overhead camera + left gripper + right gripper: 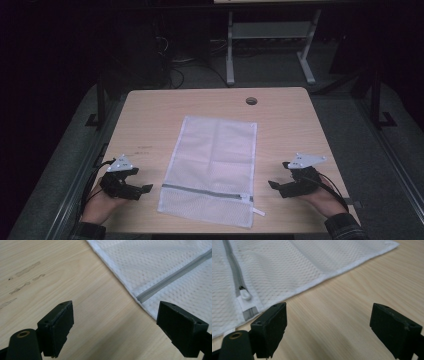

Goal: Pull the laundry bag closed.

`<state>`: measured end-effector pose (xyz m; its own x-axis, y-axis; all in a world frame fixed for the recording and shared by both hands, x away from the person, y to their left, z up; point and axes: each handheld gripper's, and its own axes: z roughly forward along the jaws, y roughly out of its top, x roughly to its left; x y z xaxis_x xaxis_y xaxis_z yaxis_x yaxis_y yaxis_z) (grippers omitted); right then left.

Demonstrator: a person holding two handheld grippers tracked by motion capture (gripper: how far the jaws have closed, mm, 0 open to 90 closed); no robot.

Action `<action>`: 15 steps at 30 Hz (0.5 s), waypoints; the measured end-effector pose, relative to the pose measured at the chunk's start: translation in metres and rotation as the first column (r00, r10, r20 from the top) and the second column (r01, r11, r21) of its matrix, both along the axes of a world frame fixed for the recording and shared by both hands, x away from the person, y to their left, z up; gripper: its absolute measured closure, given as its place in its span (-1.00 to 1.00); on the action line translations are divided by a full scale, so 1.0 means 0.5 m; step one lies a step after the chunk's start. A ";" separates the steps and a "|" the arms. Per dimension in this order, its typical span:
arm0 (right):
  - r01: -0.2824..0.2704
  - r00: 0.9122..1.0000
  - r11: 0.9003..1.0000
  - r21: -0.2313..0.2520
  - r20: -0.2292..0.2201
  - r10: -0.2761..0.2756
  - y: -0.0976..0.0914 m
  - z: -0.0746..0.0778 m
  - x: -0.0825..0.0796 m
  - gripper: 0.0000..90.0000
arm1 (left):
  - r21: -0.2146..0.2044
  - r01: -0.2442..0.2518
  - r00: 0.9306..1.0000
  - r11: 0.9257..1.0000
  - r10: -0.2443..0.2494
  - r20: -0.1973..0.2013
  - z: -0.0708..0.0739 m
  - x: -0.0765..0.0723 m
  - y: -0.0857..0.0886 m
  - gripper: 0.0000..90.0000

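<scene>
- Here a white mesh laundry bag (212, 167) lies flat on the middle of the wooden table (150, 115), its long side running from near to far and leaning slightly to the right at the far end.
- A grey zipper (205, 191) crosses the bag near its near end, and the white zipper pull (245, 294) sits at the right end of it, with a small white tab (258, 212) sticking out past the bag's near right corner.
- The left gripper (145, 189) rests low on the table just left of the bag, jaws wide apart and holding nothing; in the left gripper view they frame bare wood, with the bag's left edge and the zipper's left end just ahead.
- The right gripper (272, 185) sits on the right side, near the bag but not touching it, jaws likewise wide and empty; in the right gripper view the pull lies just beyond its left jaw.
- A round cable hole (251, 101) marks the table's far side, well away from the work.
- Judging from this, both grippers are apart from the bag and the step in hand is an approach to it.
- The next move likely calls for the left jaws to pinch the mesh beside the zipper's left end, steadying the bag, while the right jaws close on the small pull, which needs a low, careful aim.
</scene>
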<state>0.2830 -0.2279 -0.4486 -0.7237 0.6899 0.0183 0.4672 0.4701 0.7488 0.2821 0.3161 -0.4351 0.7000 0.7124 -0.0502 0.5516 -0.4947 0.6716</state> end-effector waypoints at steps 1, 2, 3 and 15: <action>0.003 1.000 1.000 -0.006 -0.007 -0.003 -0.002 -0.003 0.001 -0.70 | 0.000 -0.005 1.000 1.000 0.005 -0.002 -0.002 0.000 0.002 -0.70; 0.005 1.000 1.000 -0.012 -0.011 -0.005 -0.004 -0.007 0.003 -0.70 | 0.005 -0.005 1.000 1.000 0.005 0.000 -0.004 0.001 0.004 -0.70; 0.009 1.000 1.000 -0.021 -0.016 -0.009 -0.006 -0.010 0.004 -0.70 | 0.013 -0.005 1.000 1.000 0.005 0.001 -0.005 0.001 0.004 -0.70; 0.030 0.999 0.999 -0.016 -0.029 -0.031 -0.016 -0.017 0.010 -0.70 | 0.032 0.004 1.000 0.999 -0.004 -0.002 -0.009 0.003 0.002 -0.69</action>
<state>0.2879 -0.2359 -0.4571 -0.7016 0.7120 0.0287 0.5033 0.4667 0.7273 0.2837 0.3169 -0.4397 0.7025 0.7112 -0.0285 0.5511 -0.5181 0.6541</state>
